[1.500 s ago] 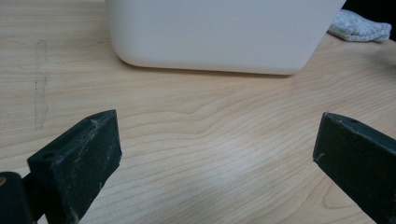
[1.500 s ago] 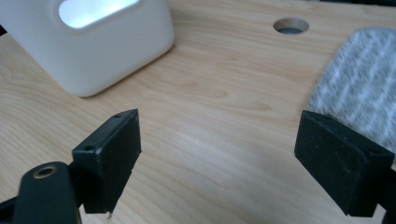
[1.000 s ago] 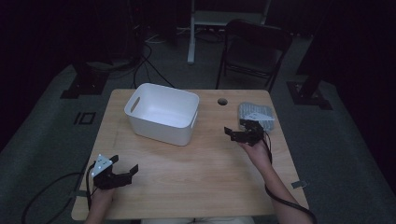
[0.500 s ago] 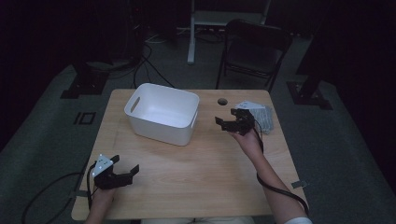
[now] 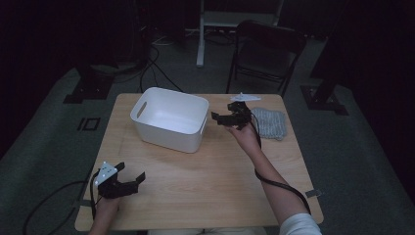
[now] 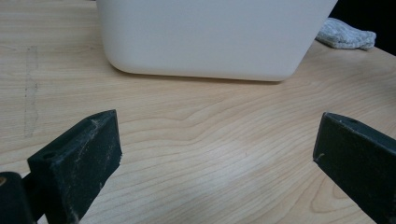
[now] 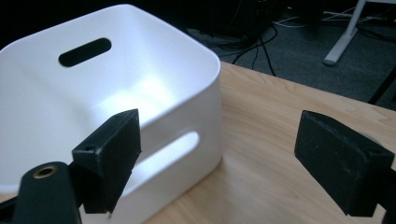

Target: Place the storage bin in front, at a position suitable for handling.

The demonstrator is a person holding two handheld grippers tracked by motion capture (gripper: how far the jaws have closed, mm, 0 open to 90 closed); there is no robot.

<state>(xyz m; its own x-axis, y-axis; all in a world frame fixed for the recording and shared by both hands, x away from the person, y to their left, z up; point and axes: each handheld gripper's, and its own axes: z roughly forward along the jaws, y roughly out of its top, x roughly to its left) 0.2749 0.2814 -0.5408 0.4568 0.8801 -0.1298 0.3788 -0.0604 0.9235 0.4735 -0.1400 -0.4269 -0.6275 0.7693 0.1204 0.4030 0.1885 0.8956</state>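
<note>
No readable labels or writing. 1 white plastic handled bin point(image 5: 169, 119) sat at 11 o'clock on the light wooden table point(image 5: 210, 176), 1 grey knitted cloth point(image 5: 269, 123) at 2 o'clock. Right gripper point(image 5: 226, 116) open, empty, beside the bin; left gripper point(image 5: 128, 177) open at 7 o'clock.

A dim lab or recording studio, not a home. A plain light-wood table point(image 5: 205, 196) stands alone on grey carpet point(image 5: 44, 161), surrounded by darkness. Black cables point(image 5: 156, 63) snake across the floor behind it, near dark equipment stand bases point(image 5: 83, 90) on both sides (their tops are lost in shadow). A black folding chair point(image 5: 264, 54) and the white leg of a desk point(image 5: 200, 34) sit beyond the far edge. Tape markings point(image 5: 89, 124) on the carpet and on the table's corner suggest a fixed, measured setup.
</note>
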